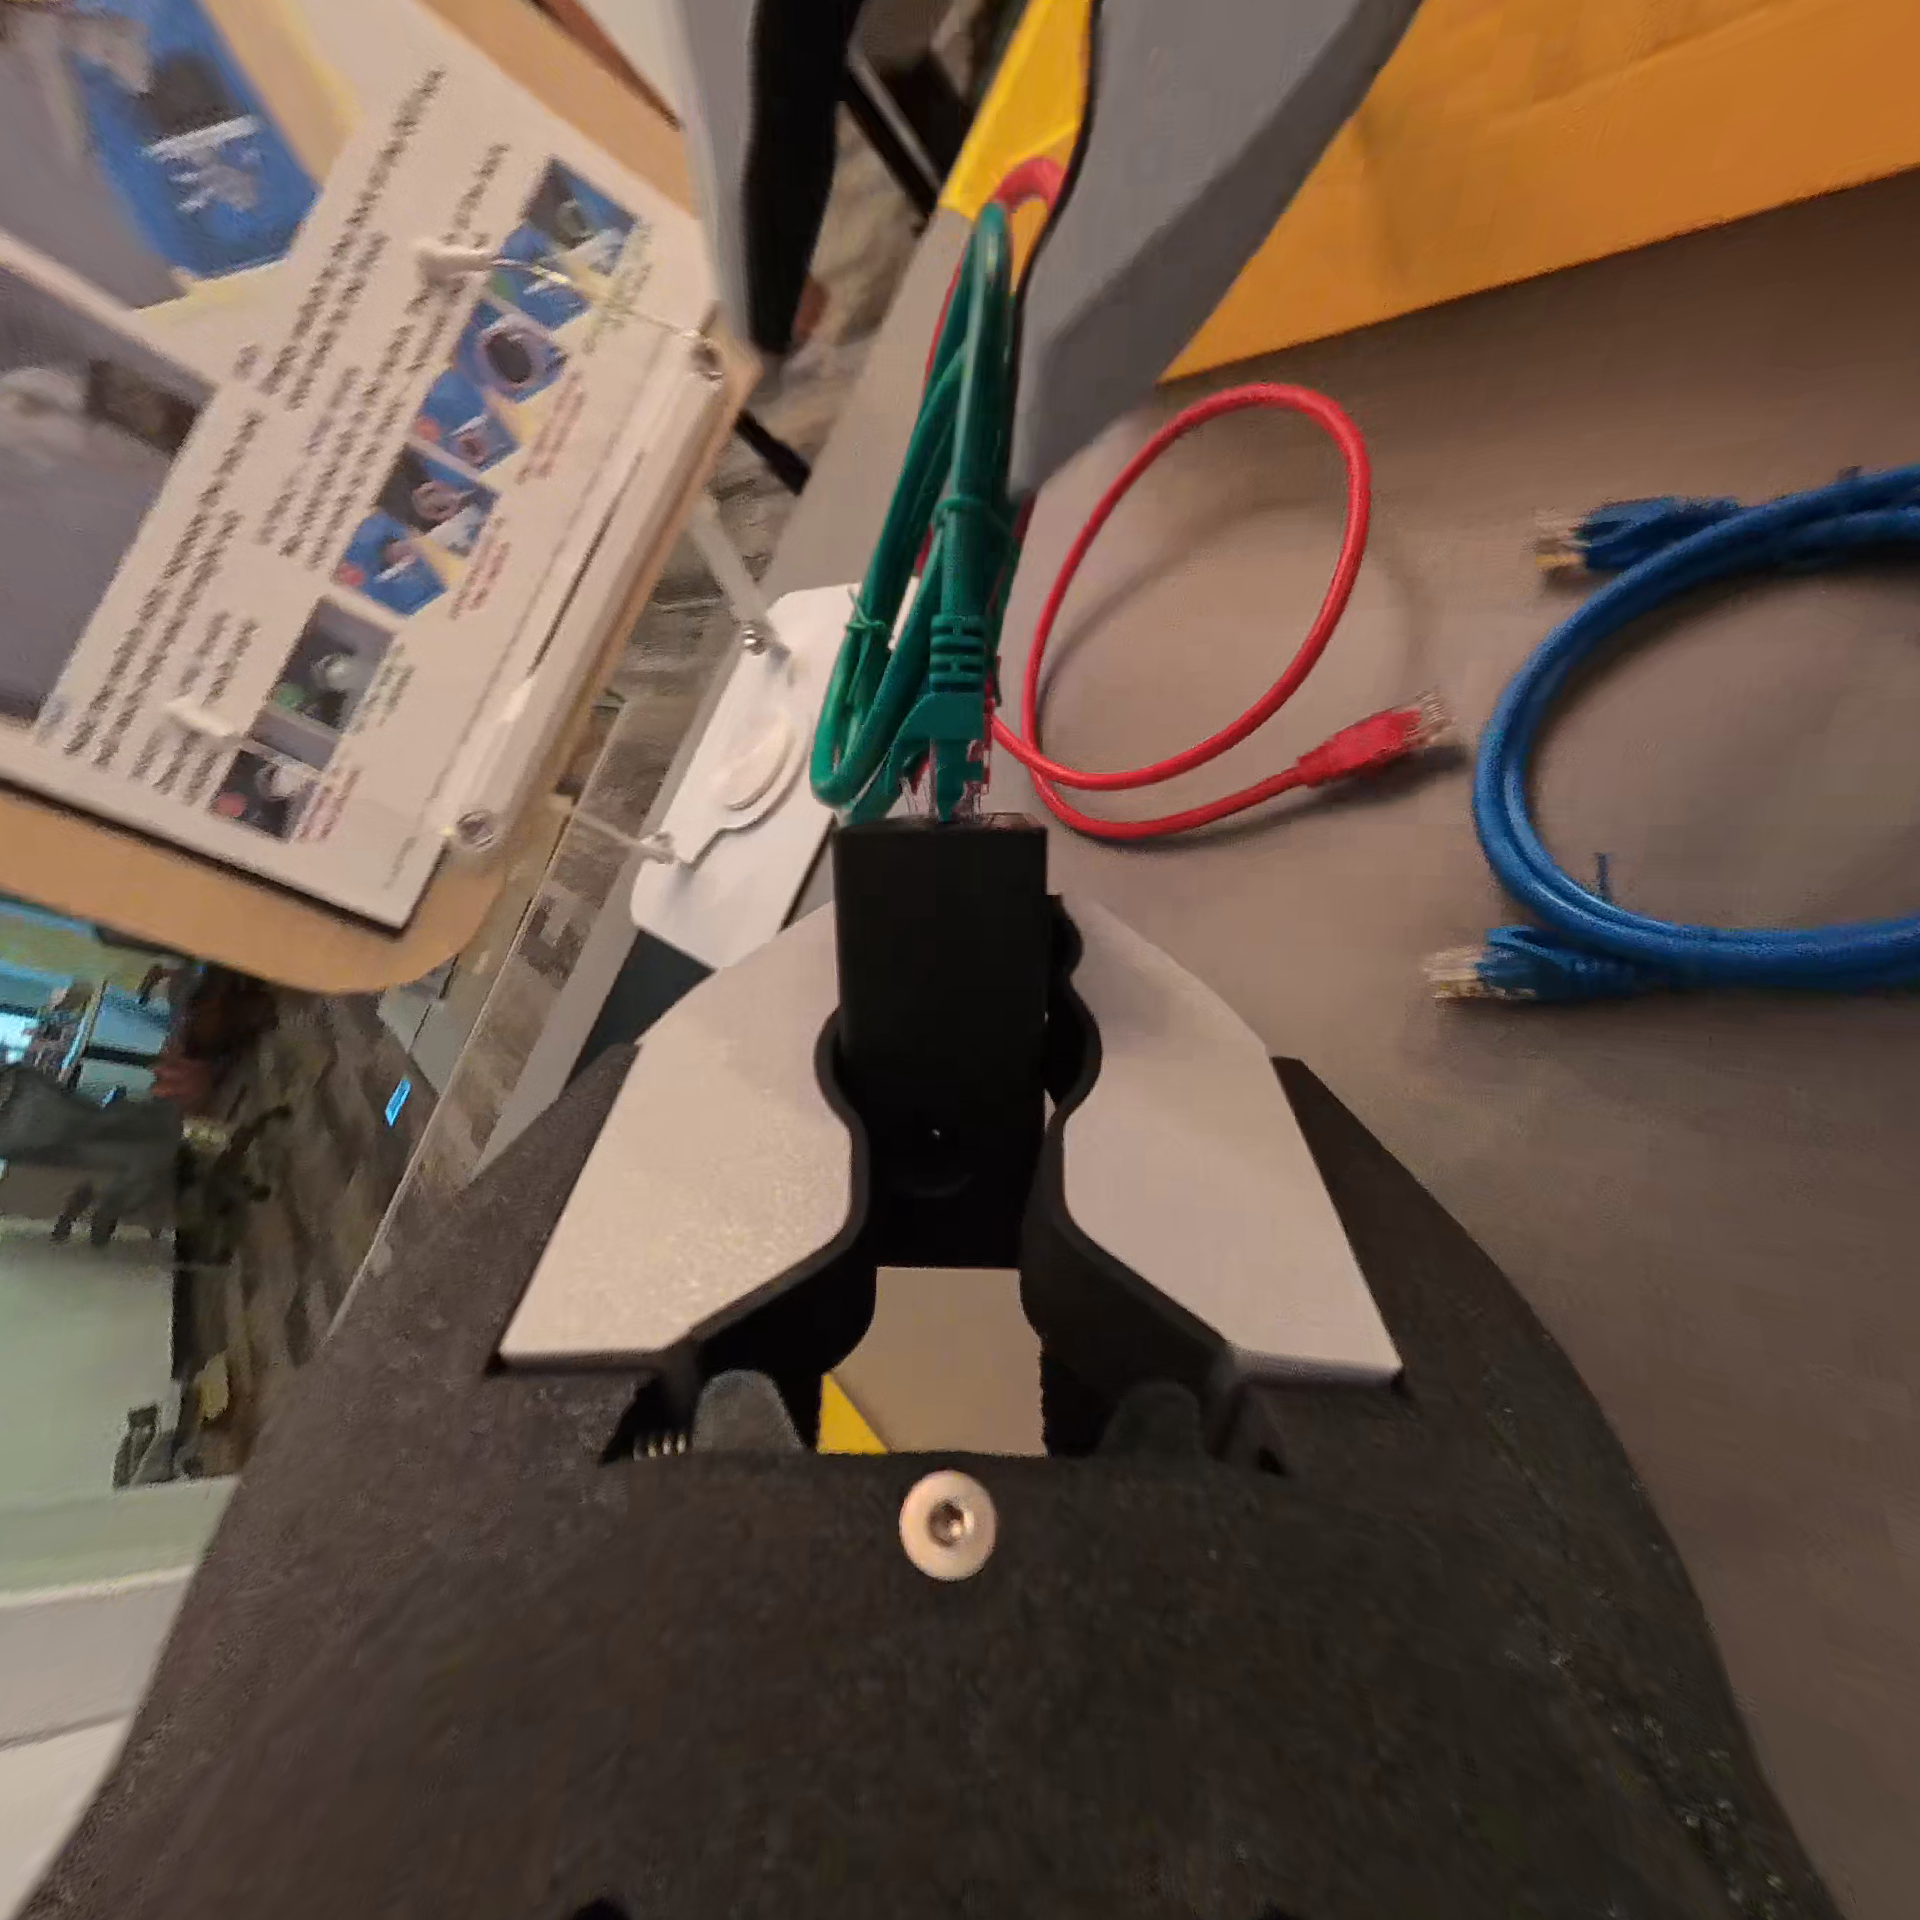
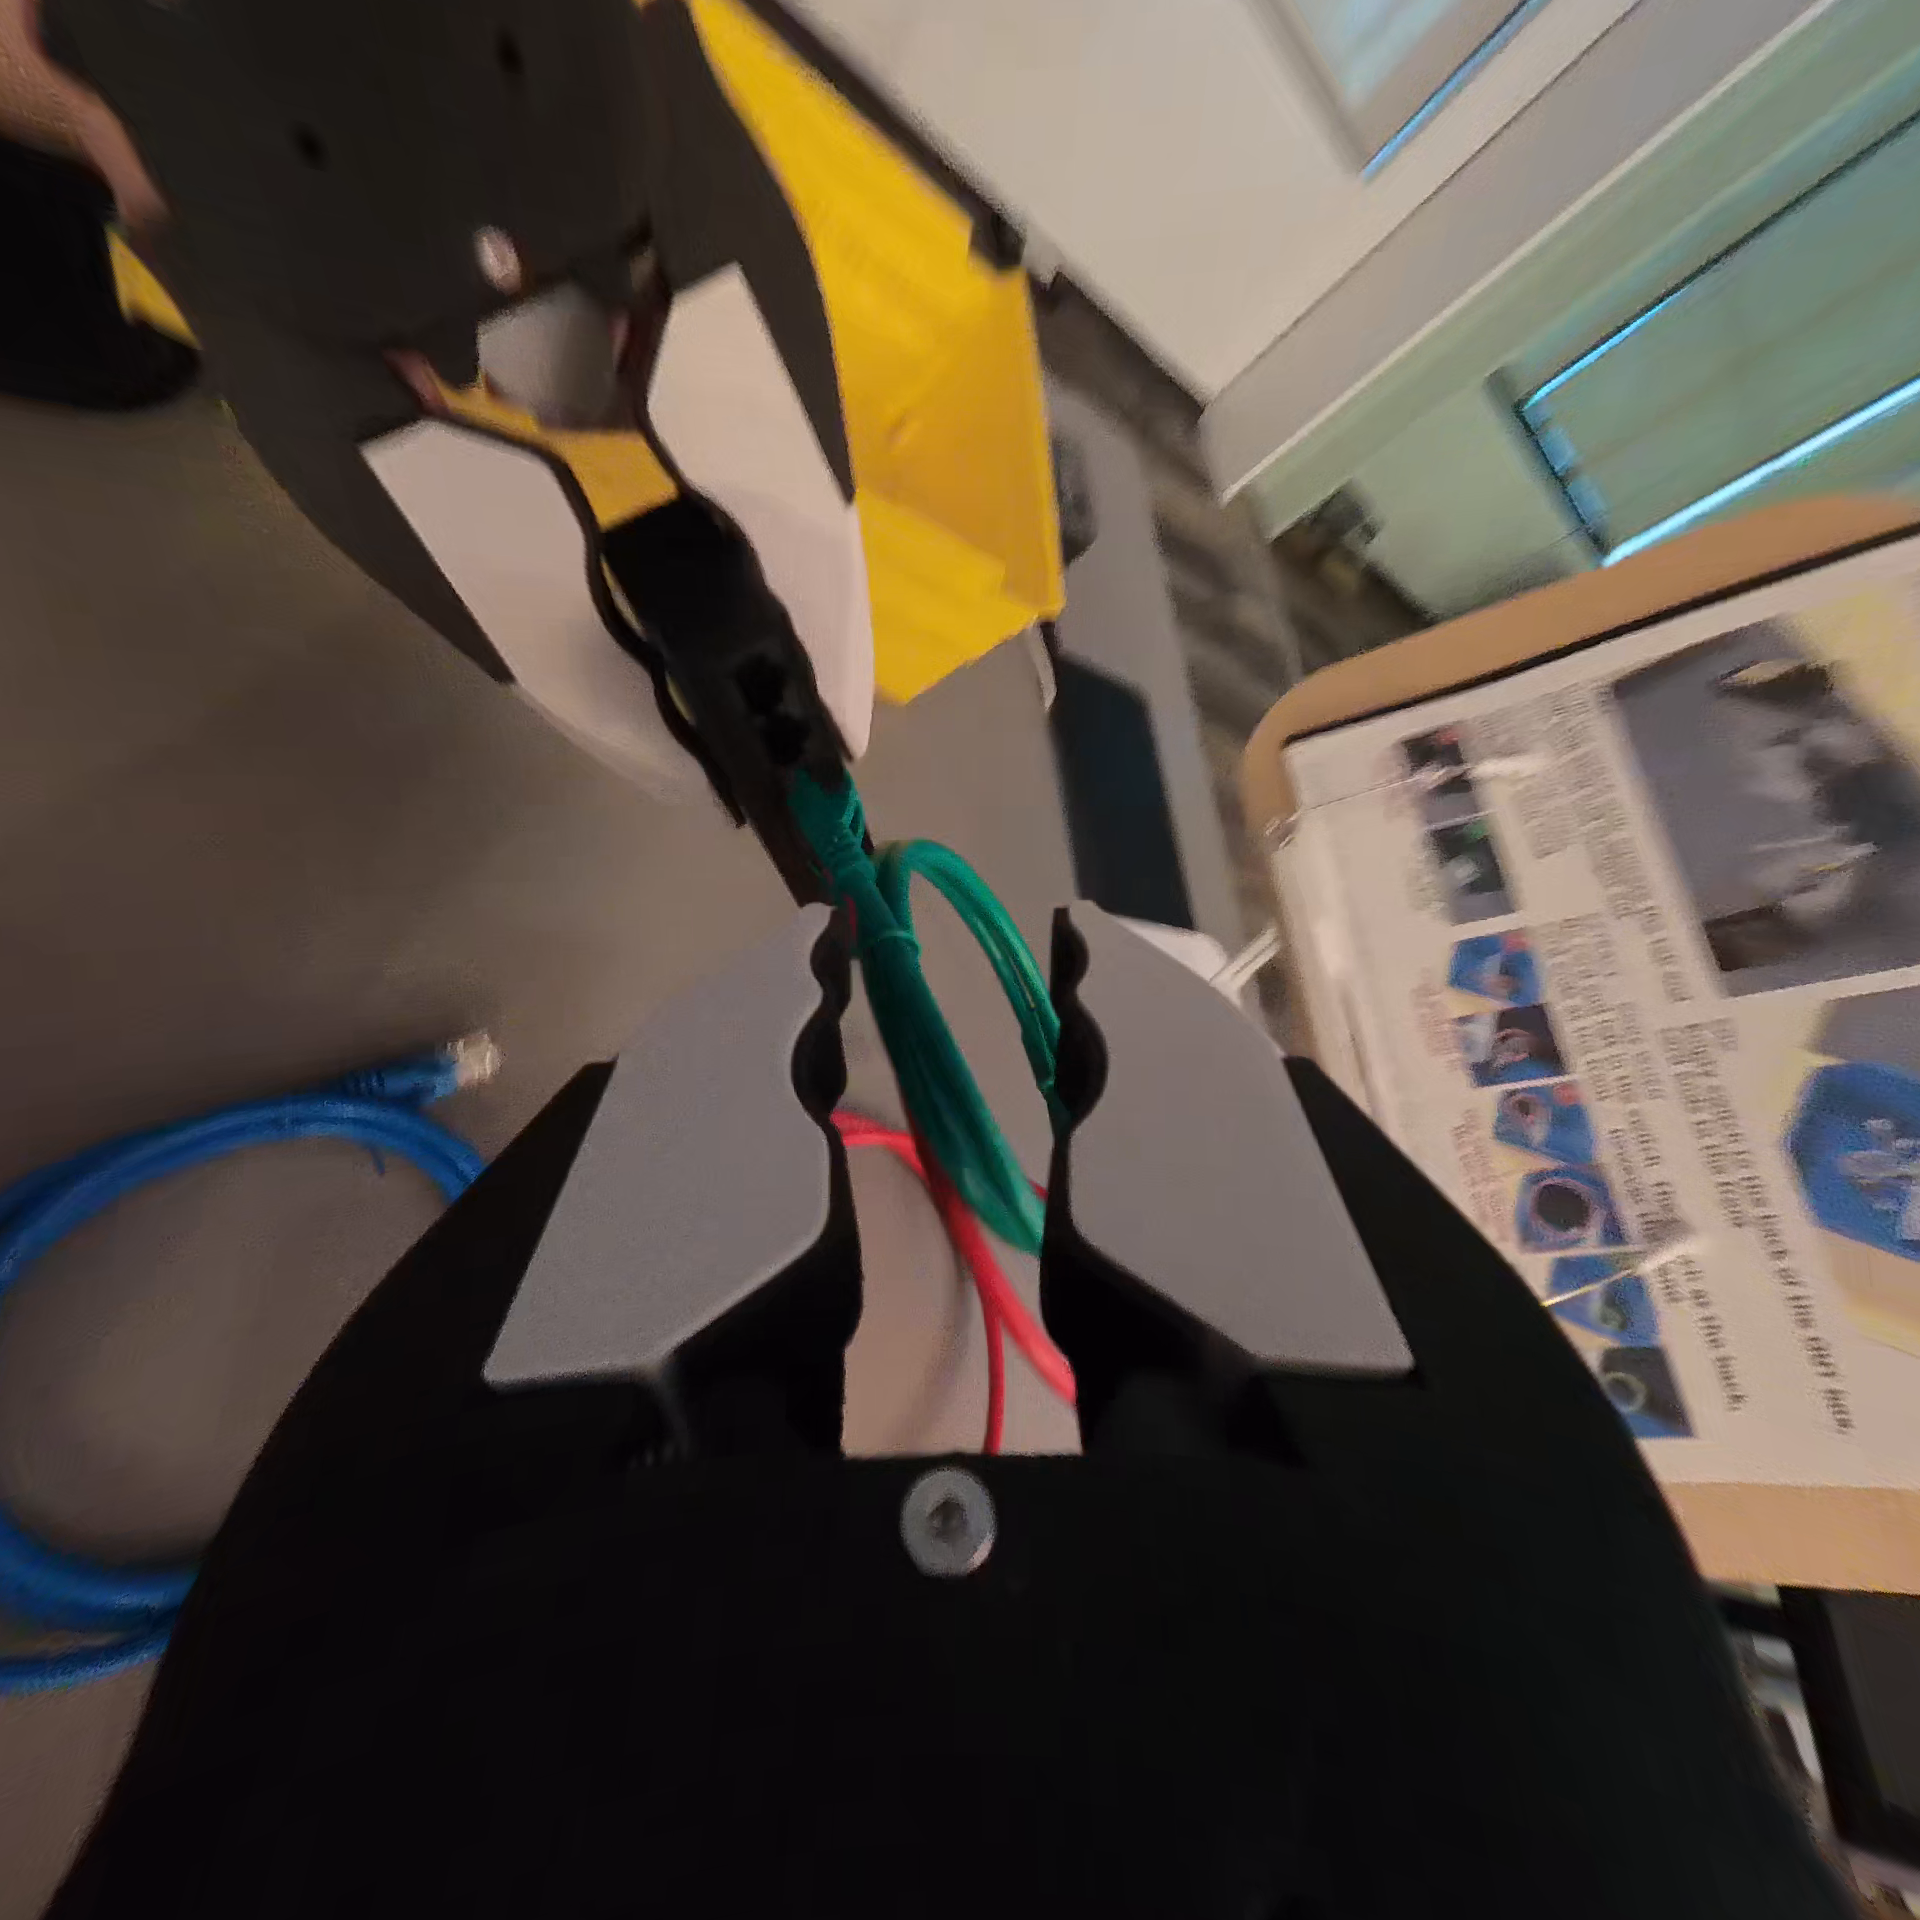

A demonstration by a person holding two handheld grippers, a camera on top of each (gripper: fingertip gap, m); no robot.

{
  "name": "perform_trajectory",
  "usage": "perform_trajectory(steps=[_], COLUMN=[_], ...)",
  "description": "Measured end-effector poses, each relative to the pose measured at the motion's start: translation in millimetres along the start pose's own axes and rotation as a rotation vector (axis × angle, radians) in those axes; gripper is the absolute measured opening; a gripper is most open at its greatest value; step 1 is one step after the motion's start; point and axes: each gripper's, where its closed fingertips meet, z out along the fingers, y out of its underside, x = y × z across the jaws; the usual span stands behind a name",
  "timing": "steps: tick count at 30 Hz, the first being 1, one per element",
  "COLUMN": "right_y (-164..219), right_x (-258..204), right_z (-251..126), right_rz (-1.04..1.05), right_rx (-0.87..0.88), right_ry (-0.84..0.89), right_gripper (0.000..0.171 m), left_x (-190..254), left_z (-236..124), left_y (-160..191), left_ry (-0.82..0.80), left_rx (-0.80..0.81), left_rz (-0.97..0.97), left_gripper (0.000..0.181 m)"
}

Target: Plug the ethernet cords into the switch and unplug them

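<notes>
Two handheld grippers meet over a grey table, with the black switch [image 1: 940, 1039] clamped upright between the fingers of the left gripper [image 1: 940, 1091], its port face turned away from that camera. A green ethernet cord [image 1: 935, 582] hangs from the switch's far end, its plug seated in a port, the bundled loops dangling just beyond. A red cord [image 1: 1195, 623] appears to run into the switch beside it, though blur hides the joint, and its free plug lies on the table toward the yellow sheet [image 1: 1662, 135] along the far edge. A blue cord [image 1: 1662, 748] lies coiled and untouched, well apart to one side.

From the opposite side, the right gripper [image 2: 945, 997] hovers with its jaws parted, holding nothing; the green cord's loops pass between its fingers, and the plug sits just ahead of the fingertips. The step in hand looks like unplugging the green cord. That likely calls for closing on the plug body, pressing its latch, and pulling straight out while the left gripper holds the switch steady.
</notes>
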Motion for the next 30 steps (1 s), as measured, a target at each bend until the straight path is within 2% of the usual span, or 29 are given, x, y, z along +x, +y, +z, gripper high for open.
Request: perform_trajectory(steps=[1, 2, 4, 5, 7, 10, 12, 14, 16, 18, 19, 23, 24, 26, 27, 30], right_y=[-12, -25, -49, -55, -52, -33, -33, -46, -67, -80, -82, -75, -72, -68, -66, -59], right_x=[5, 3, -20, -33, -44, -39, -27, -11, 0, 1, 2, 1, -2, -7, -8, -10], right_z=[-9, -18, -36, -42, -38, -15, -5, -6, -22, -42, -50, -58, -58, -58, -58, -57], right_rz=[0.007, 0.014, 0.005, 0.005, 0.044, 0.100, 0.180, 0.276, 0.353, 0.370, 0.368, 0.350, 0.309, 0.241, 0.223, 0.148], right_rx=[0.066, 0.148, 0.330, 0.397, 0.402, 0.337, 0.368, 0.471, 0.628, 0.726, 0.742, 0.633, 0.600, 0.555, 0.536, 0.473], right_ry=[0.020, 0.004, -0.152, -0.244, -0.338, -0.309, -0.250, -0.172, -0.147, -0.184, -0.203, -0.266, -0.259, -0.254, -0.255, -0.223], right_gripper=[0.035, 0.025, 0.005, 0.001, 0.003, 0.018, 0.040, 0.066, 0.066, 0.042, 0.039, 0.031, 0.031, 0.030, 0.030, 0.030], left_x=[-7, -14, -25, -28, -33, -35, -33, -30, -27, -25, -24, -19, -16, -10, -5, 7], left_z=[-4, -8, -18, -24, -35, -51, -61, -69, -75, -79, -81, -77, -75, -68, -64, -53], left_y=[1, 0, -8, -16, -34, -65, -88, -109, -127, -142, -147, -151, -149, -142, -138, -124], left_ry=[-0.029, -0.054, -0.109, -0.115, -0.106, -0.051, -0.002, 0.051, 0.111, 0.166, 0.207, 0.330, 0.348, 0.372, 0.377, 0.340], left_rx=[0.004, 0.005, 0.028, 0.061, 0.141, 0.278, 0.368, 0.442, 0.503, 0.562, 0.587, 0.592, 0.580, 0.539, 0.515, 0.445], left_rz=[-0.036, -0.067, -0.082, -0.090, -0.145, -0.226, -0.263, -0.294, -0.307, -0.321, -0.332, -0.325, -0.320, -0.320, -0.306, -0.182], left_gripper=[0.030, 0.030, 0.030, 0.030, 0.030, 0.030, 0.030, 0.030, 0.030, 0.030, 0.030, 0.032, 0.037, 0.062, 0.066, 0.050])
